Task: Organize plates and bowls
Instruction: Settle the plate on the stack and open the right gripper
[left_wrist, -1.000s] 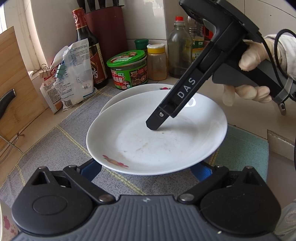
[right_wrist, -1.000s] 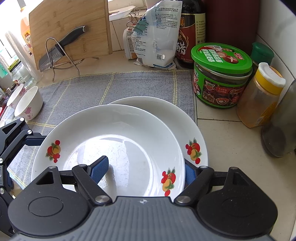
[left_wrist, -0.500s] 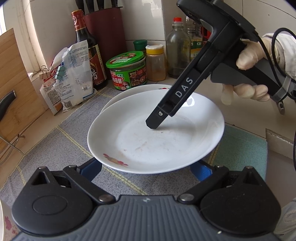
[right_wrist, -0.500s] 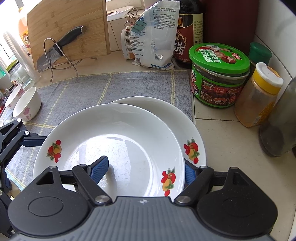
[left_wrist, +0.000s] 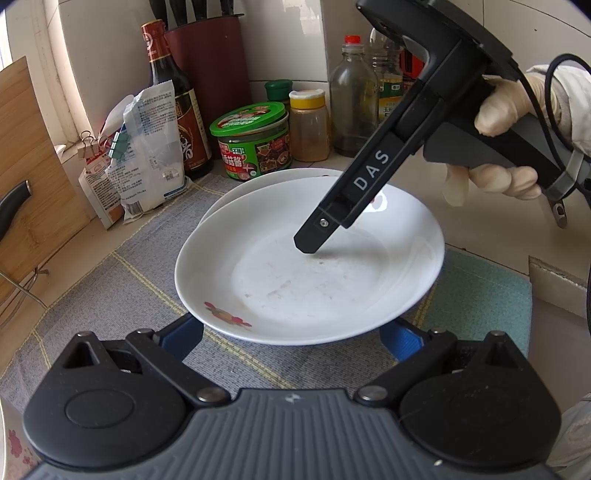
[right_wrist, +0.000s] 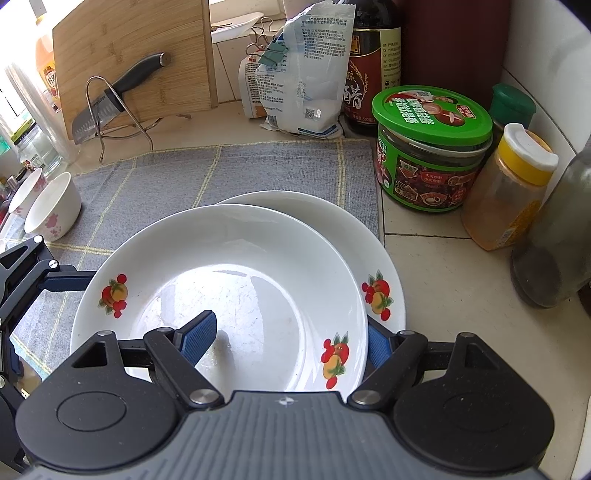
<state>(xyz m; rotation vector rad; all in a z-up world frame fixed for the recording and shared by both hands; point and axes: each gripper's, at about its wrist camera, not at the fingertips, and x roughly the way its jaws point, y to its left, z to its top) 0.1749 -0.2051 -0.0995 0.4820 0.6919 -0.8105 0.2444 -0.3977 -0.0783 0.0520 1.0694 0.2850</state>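
Note:
A white plate with fruit prints (right_wrist: 229, 280) is held over a second, matching plate (right_wrist: 369, 254) on the grey cloth. My right gripper (right_wrist: 284, 341) grips the upper plate's rim: one blue finger inside the dish, the other under the rim. In the left wrist view the upper plate (left_wrist: 310, 273) sits above the lower plate (left_wrist: 273, 181), with the right gripper's finger (left_wrist: 314, 240) resting inside it. My left gripper (left_wrist: 291, 332) is open, its blue fingers below the plate's near edge, not touching it.
A green-lidded jar (right_wrist: 428, 147), yellow-capped spice jar (right_wrist: 513, 184), sauce bottle (right_wrist: 373, 66) and white bag (right_wrist: 303, 74) crowd the back right. A cutting board with knife (right_wrist: 122, 88) stands at back left. Two small white bowls (right_wrist: 51, 206) sit at the left.
The upper plate has shifted slightly toward the lower plate; both grippers keep their hold and pose.

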